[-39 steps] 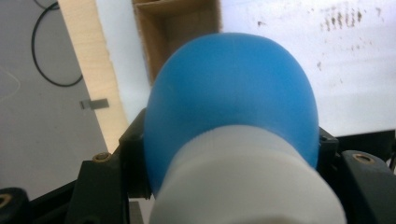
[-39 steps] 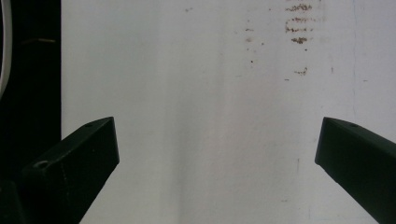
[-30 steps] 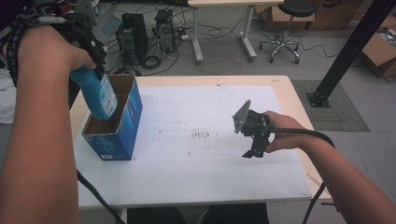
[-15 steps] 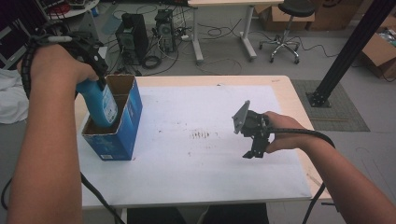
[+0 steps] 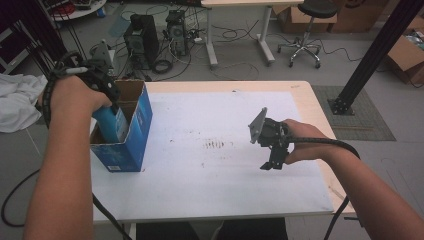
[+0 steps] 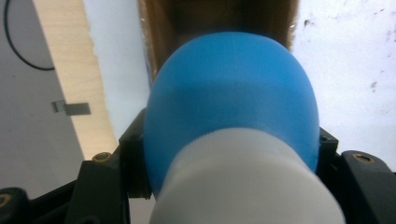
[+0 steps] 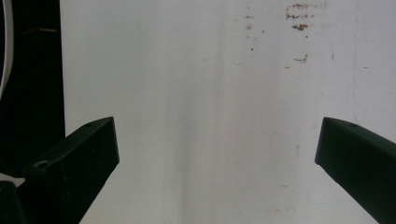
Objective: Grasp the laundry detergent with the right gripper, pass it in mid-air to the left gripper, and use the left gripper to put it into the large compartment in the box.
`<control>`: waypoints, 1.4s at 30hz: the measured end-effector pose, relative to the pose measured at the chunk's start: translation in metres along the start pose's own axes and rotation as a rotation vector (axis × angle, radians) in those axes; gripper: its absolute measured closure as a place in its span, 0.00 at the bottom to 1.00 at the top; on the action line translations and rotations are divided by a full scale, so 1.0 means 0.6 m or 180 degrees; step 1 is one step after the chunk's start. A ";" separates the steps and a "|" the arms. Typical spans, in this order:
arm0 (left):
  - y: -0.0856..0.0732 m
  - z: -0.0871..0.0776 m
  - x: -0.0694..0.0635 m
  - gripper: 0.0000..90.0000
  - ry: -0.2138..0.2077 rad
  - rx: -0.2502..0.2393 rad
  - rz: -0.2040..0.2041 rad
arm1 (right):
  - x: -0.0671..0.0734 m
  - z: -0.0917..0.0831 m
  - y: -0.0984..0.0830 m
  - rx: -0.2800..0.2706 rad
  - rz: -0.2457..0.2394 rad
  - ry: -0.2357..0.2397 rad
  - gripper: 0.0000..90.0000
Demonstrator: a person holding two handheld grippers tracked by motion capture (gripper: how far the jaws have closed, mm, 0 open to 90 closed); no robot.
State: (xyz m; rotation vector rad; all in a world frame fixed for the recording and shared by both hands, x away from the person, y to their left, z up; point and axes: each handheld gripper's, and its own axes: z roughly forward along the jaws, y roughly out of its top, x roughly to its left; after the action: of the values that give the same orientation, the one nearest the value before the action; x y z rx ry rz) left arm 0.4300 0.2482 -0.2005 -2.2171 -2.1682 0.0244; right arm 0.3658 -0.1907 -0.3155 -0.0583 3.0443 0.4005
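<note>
Gripping a blue bottle [image 5: 111, 121] (white cap toward the camera), left gripper [image 5: 102, 95] holds it partly inside the open blue box [image 5: 131, 135] at the table's [image 5: 210, 190] left edge. Right gripper [image 5: 272, 162] hovers mid-table, jaws wide, nothing between them.

We are in a lab or office workroom, judging by the computer towers [image 5: 141, 37] with tangled cables [image 5: 235, 35] on the grey floor, a rolling stool [image 5: 305, 30], cardboard boxes [image 5: 407, 55] and a black metal frame post [image 5: 375, 55].
</note>
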 end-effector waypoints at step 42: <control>0.017 0.146 -0.004 0.42 0.0090 0.0018 0.0077 | 0.000 0.013 0.000 -0.0063 0.0012 -0.0016 0.00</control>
State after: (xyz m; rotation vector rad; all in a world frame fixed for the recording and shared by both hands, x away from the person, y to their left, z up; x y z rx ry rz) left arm 0.4369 0.2470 -0.2884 -2.2266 -2.1245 0.0001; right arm 0.3665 -0.1888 -0.3231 -0.0528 3.0362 0.4304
